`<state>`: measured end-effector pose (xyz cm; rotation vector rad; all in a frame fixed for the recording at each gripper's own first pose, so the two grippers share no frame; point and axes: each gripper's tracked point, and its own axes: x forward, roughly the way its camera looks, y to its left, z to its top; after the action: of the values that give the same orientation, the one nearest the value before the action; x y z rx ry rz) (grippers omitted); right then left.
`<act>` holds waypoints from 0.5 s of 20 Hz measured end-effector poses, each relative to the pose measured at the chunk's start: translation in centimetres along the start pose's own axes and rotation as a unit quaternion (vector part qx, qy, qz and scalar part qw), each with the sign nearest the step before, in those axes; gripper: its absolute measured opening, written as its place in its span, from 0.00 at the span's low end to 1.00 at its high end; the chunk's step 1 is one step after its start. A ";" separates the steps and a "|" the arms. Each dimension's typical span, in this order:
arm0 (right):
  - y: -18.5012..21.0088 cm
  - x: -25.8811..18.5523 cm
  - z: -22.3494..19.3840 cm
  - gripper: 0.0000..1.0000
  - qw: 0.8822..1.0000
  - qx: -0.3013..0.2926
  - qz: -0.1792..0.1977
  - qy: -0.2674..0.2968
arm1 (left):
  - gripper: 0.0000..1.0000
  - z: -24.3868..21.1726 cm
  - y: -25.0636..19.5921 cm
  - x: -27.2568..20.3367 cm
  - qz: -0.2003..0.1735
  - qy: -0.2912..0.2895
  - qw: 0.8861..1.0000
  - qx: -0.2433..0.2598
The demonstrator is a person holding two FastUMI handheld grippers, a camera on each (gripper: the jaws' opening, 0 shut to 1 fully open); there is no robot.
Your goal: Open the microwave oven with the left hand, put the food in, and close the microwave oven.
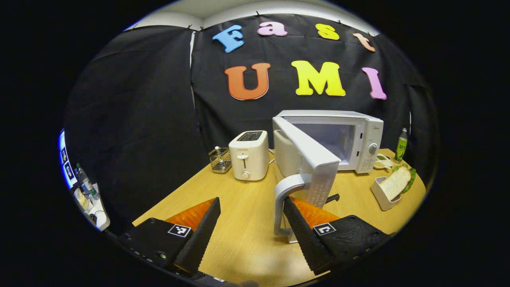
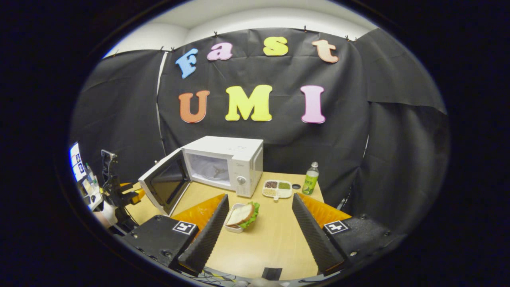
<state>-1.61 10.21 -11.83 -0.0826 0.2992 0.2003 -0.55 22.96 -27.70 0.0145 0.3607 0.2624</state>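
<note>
The white microwave (image 1: 360, 137) stands at the back of the wooden table (image 1: 243, 235), its door (image 1: 308, 157) swung wide open towards me. The door's grey handle (image 1: 283, 195) sits just off the inner side of my left gripper's (image 1: 252, 201) right finger, and the gripper is open. The food, a sandwich with lettuce in a small white tray (image 1: 392, 185), rests at the right of the table. In the right gripper view the sandwich tray (image 2: 242, 216) lies ahead between the fingers of my open right gripper (image 2: 259, 196), closer to the left finger. The microwave (image 2: 243, 157) cavity is bare apart from its turntable.
A white toaster (image 1: 249, 155) and a wire rack (image 1: 220, 159) stand left of the microwave. A green bottle (image 2: 310, 178) and a divided dish of grains (image 2: 277, 188) sit to its right. The left gripper (image 2: 119, 195) and a hand appear beyond the open door (image 2: 165, 185).
</note>
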 end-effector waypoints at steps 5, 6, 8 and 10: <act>0.2 1.1 -0.9 0.93 1.000 -0.002 0.007 0.008 | 0.96 0.3 3.5 -0.7 0.031 -0.007 0.999 -0.011; 0.1 1.4 -1.1 1.00 1.000 0.001 0.008 0.010 | 0.95 0.3 3.9 -0.9 0.033 -0.008 0.999 -0.010; -0.1 2.3 -1.8 0.93 1.000 0.008 0.012 0.019 | 0.95 0.1 4.3 -1.5 0.034 -0.004 0.999 -0.008; -0.5 3.4 -3.1 0.93 0.999 0.015 0.017 0.034 | 0.95 0.3 4.0 -2.3 0.027 -0.010 1.000 -0.004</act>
<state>0.79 10.05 -15.79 -0.0552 0.3718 0.2264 -3.52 26.27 -26.38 0.0189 0.3402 0.3175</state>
